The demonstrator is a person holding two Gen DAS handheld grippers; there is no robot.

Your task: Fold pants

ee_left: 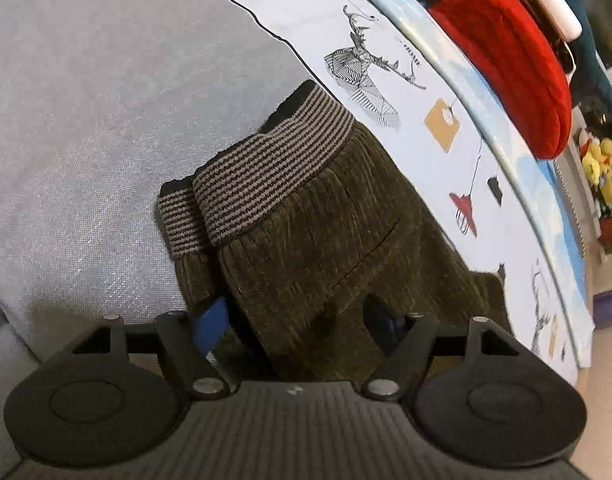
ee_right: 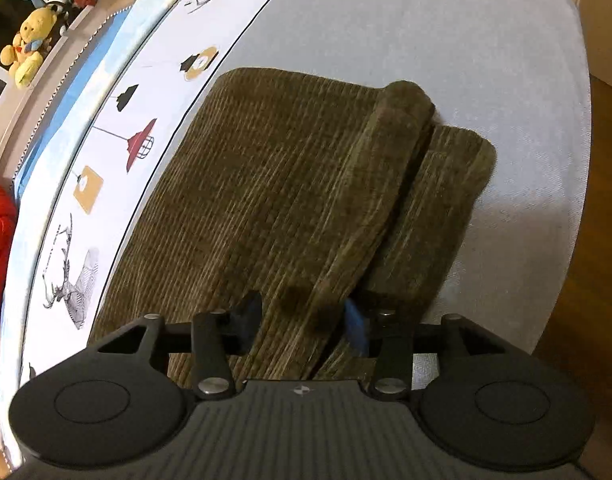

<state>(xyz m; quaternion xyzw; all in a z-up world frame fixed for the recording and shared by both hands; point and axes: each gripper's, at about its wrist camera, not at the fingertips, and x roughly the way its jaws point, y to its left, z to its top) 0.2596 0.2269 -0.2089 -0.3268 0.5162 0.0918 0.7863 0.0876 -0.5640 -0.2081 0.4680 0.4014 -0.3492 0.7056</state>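
Olive-brown corduroy pants (ee_left: 317, 248) lie on a grey bed sheet (ee_left: 86, 100), folded lengthwise, with a striped waistband (ee_left: 266, 176) at the far end in the left wrist view. My left gripper (ee_left: 302, 320) straddles the near edge of the fabric; its blue pads (ee_left: 210, 322) sit on either side of the cloth. In the right wrist view the pant legs (ee_right: 290, 184) stretch away, one leg lapped over the other, cuffs at the far end. My right gripper (ee_right: 302, 320) also has cloth between its blue pads (ee_right: 355, 326).
A white printed border with deer and lamp drawings (ee_left: 369, 76) runs along the sheet's edge. A red cushion (ee_left: 513, 60) and plush toys (ee_left: 601, 172) sit beyond it. Yellow plush toys (ee_right: 26, 48) stand on a shelf. Wooden floor (ee_right: 601, 240) lies right of the bed.
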